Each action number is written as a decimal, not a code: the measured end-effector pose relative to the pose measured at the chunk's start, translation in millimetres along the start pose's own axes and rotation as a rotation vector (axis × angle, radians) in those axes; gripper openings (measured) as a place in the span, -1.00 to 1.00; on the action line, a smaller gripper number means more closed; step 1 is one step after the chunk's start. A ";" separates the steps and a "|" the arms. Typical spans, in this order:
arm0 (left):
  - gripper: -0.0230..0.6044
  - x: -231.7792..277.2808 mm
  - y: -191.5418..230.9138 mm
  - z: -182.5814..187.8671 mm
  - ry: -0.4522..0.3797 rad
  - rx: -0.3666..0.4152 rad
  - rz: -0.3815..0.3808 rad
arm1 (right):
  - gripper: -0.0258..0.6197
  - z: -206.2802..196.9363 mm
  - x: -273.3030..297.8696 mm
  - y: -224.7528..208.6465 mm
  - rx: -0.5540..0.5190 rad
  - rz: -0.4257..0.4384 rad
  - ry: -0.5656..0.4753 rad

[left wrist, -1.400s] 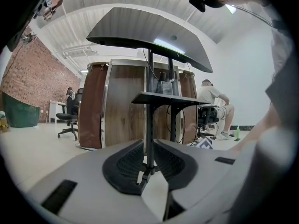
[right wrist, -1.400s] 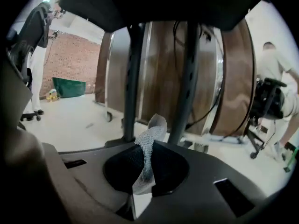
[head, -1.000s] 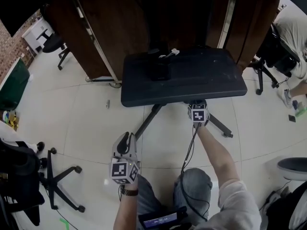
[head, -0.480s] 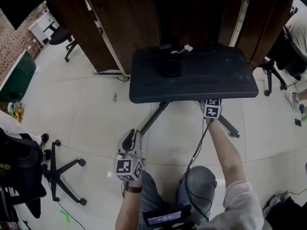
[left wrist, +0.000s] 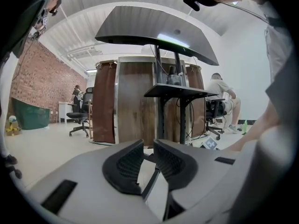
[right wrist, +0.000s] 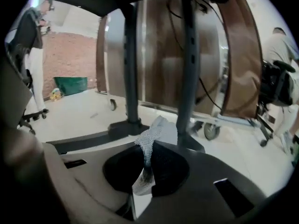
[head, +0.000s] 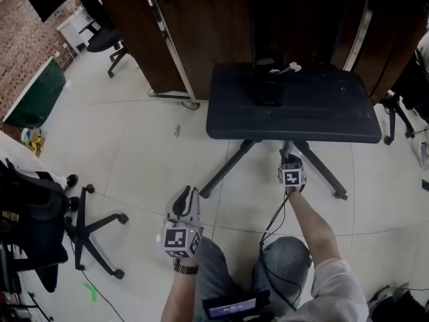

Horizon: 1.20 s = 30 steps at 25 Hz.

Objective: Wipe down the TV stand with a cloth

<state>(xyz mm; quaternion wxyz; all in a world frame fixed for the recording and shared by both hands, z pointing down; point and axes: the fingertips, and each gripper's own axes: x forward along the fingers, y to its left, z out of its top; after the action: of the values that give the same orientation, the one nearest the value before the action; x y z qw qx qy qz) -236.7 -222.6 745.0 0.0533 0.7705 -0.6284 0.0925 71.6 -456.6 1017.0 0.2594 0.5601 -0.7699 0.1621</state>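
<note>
The right gripper [right wrist: 147, 164] is clamped on a pale cloth [right wrist: 152, 136], a tuft of which sticks up past the jaws. From the head view it sits low on the floor side of the TV stand [head: 295, 113], just under the front edge of the dark shelf and between the two splayed legs [head: 224, 170]. The right gripper view shows the cloth tip pointing at the nearer upright post [right wrist: 187, 64], with the flat foot [right wrist: 93, 139] off to the left. The cloth looks to be near the post, but I can't tell whether it touches. The left gripper [left wrist: 145, 148] rests back by the person's knee, well apart from the stand, its jaws a narrow gap apart with nothing between them. The step in hand seems to be wiping the stand's lower parts. To do it well, bring the loose tuft flat against the post rather than the hard jaw tips, then run it along the post and out along each leg in long strokes. The small amount of free cloth will likely call for firm, close contact, and the cable trailing from the gripper should stay clear of the legs.
</note>
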 end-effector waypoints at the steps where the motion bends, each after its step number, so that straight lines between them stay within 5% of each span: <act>1: -0.69 -4.9 10.3 -3.7 -0.001 -0.006 0.023 | -0.84 29.3 1.8 19.7 -0.055 0.040 -0.054; 4: -0.69 -20.0 30.8 -9.7 -0.004 -0.021 0.080 | -0.84 89.0 16.6 76.1 -0.147 0.140 -0.125; 6: -0.69 -29.4 37.7 -10.3 -0.003 -0.026 0.106 | -0.84 87.3 34.0 113.3 -0.167 0.205 -0.083; 10: -0.69 -44.7 47.9 -22.5 0.020 -0.023 0.132 | -0.84 20.5 34.5 213.3 -0.272 0.419 0.046; 14: -0.69 -47.2 54.7 -33.7 0.026 -0.035 0.146 | -0.84 -49.8 -28.0 338.8 -0.473 0.805 0.118; 17: -0.69 -45.7 48.2 -32.4 0.024 -0.036 0.132 | -0.84 -86.1 -73.2 383.4 -0.453 1.015 0.171; 20: -0.69 -43.9 43.9 -29.6 0.026 -0.033 0.115 | -0.84 -65.5 -60.9 355.4 -0.350 0.941 0.120; 26: -0.69 -35.5 24.0 -25.2 0.015 0.008 0.057 | -0.84 31.0 28.7 162.5 -0.111 0.355 -0.010; 28: -0.69 -25.1 16.9 -26.7 -0.001 0.002 0.036 | -0.84 47.1 37.1 157.1 -0.119 0.343 -0.016; 30: -0.69 -16.0 9.9 -29.1 -0.011 -0.008 0.023 | -0.84 40.8 26.4 207.0 -0.179 0.476 -0.004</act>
<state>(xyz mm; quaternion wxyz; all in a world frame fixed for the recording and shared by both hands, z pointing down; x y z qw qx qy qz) -251.6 -203.6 769.8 0.0519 0.7636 -0.6378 0.0863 -139.6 -433.0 1007.6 0.2611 0.3384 -0.8918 0.1487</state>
